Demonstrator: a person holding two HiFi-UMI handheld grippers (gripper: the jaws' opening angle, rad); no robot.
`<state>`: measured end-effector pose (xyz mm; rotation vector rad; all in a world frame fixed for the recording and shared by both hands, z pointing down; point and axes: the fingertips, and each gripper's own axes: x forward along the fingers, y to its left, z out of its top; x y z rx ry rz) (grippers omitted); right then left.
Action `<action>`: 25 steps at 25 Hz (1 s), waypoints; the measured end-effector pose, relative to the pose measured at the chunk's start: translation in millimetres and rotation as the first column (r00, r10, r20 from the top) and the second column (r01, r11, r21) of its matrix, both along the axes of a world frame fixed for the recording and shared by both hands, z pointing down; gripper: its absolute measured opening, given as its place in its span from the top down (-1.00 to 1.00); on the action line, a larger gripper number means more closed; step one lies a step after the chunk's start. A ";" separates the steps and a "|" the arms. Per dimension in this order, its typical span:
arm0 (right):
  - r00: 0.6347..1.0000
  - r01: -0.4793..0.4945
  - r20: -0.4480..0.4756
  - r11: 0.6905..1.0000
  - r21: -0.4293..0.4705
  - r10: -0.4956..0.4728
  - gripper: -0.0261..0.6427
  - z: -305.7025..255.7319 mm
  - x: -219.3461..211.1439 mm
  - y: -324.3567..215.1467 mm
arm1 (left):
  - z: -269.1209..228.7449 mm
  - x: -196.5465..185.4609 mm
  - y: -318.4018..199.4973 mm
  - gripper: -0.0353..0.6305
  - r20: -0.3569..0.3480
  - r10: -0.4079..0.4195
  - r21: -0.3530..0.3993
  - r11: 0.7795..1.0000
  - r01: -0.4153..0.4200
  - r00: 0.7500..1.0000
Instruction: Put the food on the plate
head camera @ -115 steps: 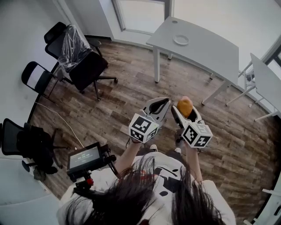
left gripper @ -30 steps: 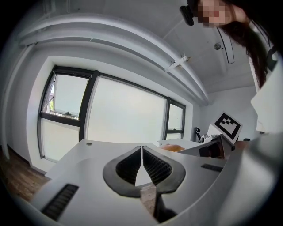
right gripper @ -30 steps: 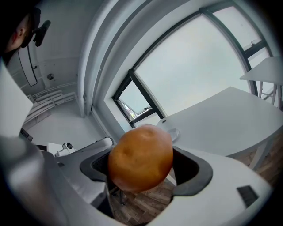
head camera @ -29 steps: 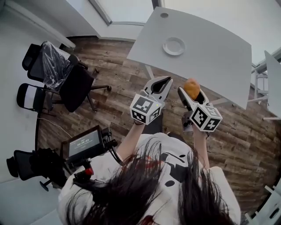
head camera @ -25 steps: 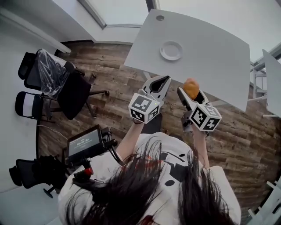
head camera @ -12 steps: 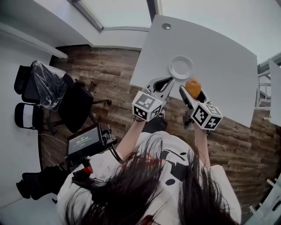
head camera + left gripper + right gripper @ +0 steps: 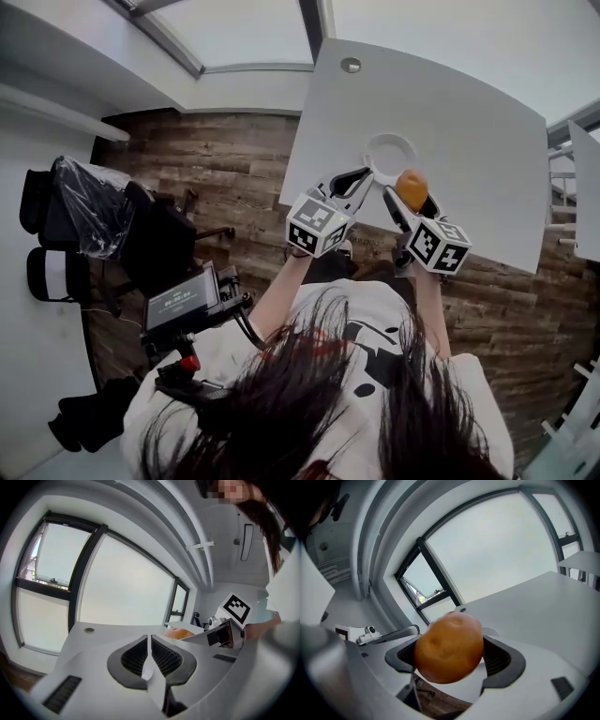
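Dark wooden planks (image 7: 216, 169) cover the floor, and a white table (image 7: 469, 112) stands over them on the far side, beneath a big window (image 7: 244, 28). On the table sits a single white plate (image 7: 372, 148), towards the near edge. A round cable hole (image 7: 351, 65) is set in the tabletop further off to the left.

A person stands at the near edge of the table with a gripper in each hand. The right gripper (image 7: 411, 199) has its jaws clamped on the food (image 7: 449, 646), a rounded orange-brown piece with a dull, slightly dimpled skin, pinched on both sides by the ribbed black pads. It bulges out above and below the jaws. From above, the food sits at the near right rim of the plate and overlaps that rim, but it is in the jaws, not on the plate. How high it hangs over the table I cannot tell. In the right gripper view a sliver of the plate's white rim shows just behind the food, and floorboards show beneath the jaws.

The left gripper (image 7: 356, 178) is just beside it on the left, jaws drawn together with nothing between them. Its tips point at the near left rim of the plate. The two marker cubes ride side by side near the person's chest.

Off to the left, well apart from the table, stand black office chairs (image 7: 150, 239), one wrapped in clear plastic (image 7: 84, 202). A small lit screen (image 7: 183, 302) hangs at the person's left side.
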<state>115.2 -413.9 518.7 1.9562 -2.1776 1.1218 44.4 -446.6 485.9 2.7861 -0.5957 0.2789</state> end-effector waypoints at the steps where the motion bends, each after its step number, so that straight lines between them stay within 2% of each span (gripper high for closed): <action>1: 1.000 -0.001 -0.007 1.000 -0.008 0.001 -0.29 3.1 1.8 -1.0 | 2.8 1.8 -0.4 0.85 0.000 0.006 -0.008 1.000 -0.006 1.000; 9: 0.991 0.087 -0.095 0.995 -0.039 -0.091 -0.28 30.9 24.7 -38.1 | 21.9 22.3 -10.1 0.85 0.023 0.016 -0.043 0.999 -0.015 1.000; 13: 0.972 0.166 -0.155 0.984 -0.070 -0.175 -0.29 50.1 34.2 -60.9 | 27.8 26.4 -23.9 0.85 0.041 -0.020 -0.042 0.999 0.022 0.999; 16: 0.938 0.259 -0.206 0.959 -0.115 -0.278 -0.28 70.0 27.4 -76.2 | 30.2 18.4 -40.8 0.85 0.044 -0.074 -0.053 0.996 0.076 0.996; 19: 0.887 0.358 -0.246 0.919 -0.165 -0.390 -0.28 90.1 23.1 -86.4 | 28.6 16.3 -55.5 0.85 0.041 -0.121 -0.058 0.991 0.124 0.992; 25: 0.820 0.440 -0.279 0.863 -0.249 -0.499 -0.28 118.7 20.7 -98.3 | 24.8 11.9 -74.8 0.85 0.043 -0.184 -0.060 0.981 0.186 0.982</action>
